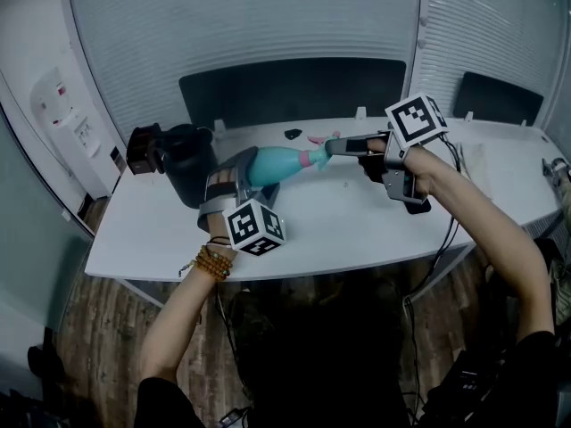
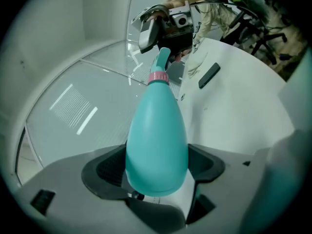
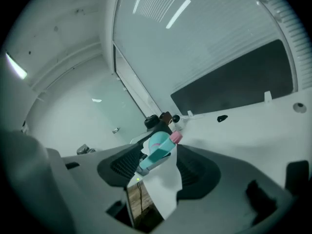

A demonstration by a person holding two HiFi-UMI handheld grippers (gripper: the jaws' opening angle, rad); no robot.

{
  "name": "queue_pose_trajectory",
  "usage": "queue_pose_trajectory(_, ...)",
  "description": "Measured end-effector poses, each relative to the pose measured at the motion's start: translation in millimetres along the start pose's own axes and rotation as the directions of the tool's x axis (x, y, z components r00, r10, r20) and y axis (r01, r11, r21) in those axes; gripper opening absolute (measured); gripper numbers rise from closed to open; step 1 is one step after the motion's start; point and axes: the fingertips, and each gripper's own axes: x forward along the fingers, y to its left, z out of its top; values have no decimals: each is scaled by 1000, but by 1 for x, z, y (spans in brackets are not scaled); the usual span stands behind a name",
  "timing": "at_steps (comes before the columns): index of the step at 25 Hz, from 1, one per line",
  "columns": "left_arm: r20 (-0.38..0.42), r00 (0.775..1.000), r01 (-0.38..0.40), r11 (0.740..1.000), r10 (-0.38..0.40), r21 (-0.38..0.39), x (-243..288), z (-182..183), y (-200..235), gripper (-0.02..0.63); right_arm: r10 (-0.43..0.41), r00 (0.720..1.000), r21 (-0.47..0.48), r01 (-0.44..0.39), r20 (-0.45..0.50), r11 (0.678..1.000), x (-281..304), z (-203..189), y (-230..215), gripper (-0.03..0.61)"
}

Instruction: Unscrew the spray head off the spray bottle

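Holding the teal spray bottle (image 1: 281,164) roughly level above the white surface (image 1: 357,226): left gripper (image 2: 156,165), fingers (image 2: 108,168) pinching the bottle's fat lower end from both sides. Neck points toward the right gripper (image 3: 158,168). Pink collar (image 2: 158,77) sits between body and spray head (image 3: 156,152). Right fingers (image 3: 195,172) spread wide, the spray head lying between them, nearer one side, not squeezed. Black jug (image 1: 187,168) stands on the surface beyond the left gripper.
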Motion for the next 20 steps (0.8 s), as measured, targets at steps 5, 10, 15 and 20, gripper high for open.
queue_pose_trajectory(5,26,999,35,999,-35,-8,-1,17,-8,380,4,1000,-82,-3,6,997,8,0,8,159)
queue_pose_trajectory(10,114,963,257,958,-244,-124,0,21,-29,380,-42,994,-454,-7,-96,891,11,-6,33,69)
queue_pose_trajectory(15,282,807,577,796,-519,-185,-20,36,-61,380,-176,953,-808,-103,-247,580,7,-30,58,67)
queue_pose_trajectory(20,448,548,831,520,-707,-196,-60,54,-84,380,-208,906,-912,-309,-369,272,-2,-54,92,69)
